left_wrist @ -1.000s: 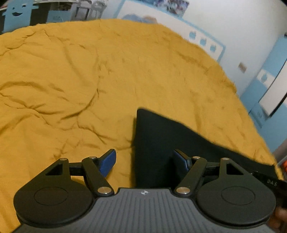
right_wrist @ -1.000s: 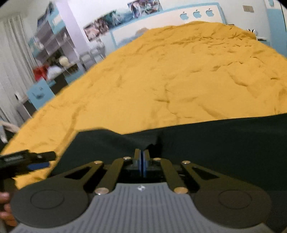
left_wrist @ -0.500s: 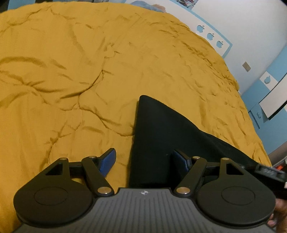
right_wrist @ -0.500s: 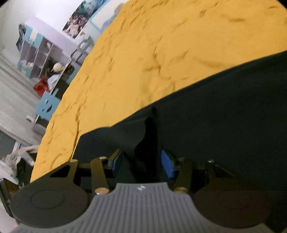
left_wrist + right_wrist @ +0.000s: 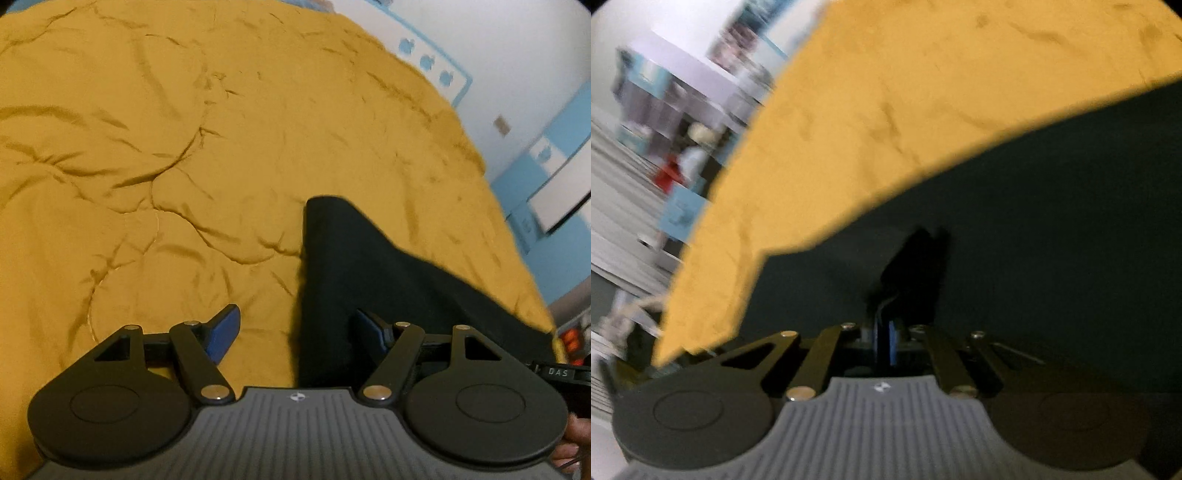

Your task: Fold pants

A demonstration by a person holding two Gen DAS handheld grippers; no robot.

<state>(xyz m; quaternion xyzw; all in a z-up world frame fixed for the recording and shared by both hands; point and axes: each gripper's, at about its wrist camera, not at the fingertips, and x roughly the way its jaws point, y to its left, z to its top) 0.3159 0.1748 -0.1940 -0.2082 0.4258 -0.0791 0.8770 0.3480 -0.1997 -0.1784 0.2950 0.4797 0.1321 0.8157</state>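
Bed cover point(image 5: 184, 147): mustard-yellow, creased, spread across the bed; it is the landmark for everything below.
Left gripper point(image 5: 299, 332): hovers over the cover's near part with its jaws spread wide and nothing clamped. Its left blue pad point(image 5: 223, 334) is over bare yellow cover; its right blue pad point(image 5: 371, 328) is over dark cloth.
Pants point(image 5: 351, 277): dark, lying flat on the cover. In the left wrist view one end comes to a rounded corner towards the cover's middle, and the cloth widens to the right, towards the cover's right edge.
Right gripper point(image 5: 884, 343): down over the pants near the cover's left edge. Its jaws have just been closing and now stand together, blue pads nearly touching, with a raised dark fold of the pants point(image 5: 916, 273) pinched up between them.
Pants in the right wrist view point(image 5: 1052, 240): fill the lower right, their edge running diagonally against the yellow cover point(image 5: 923, 92).
Shelves point(image 5: 665, 110): blurred, beyond the cover's left edge.
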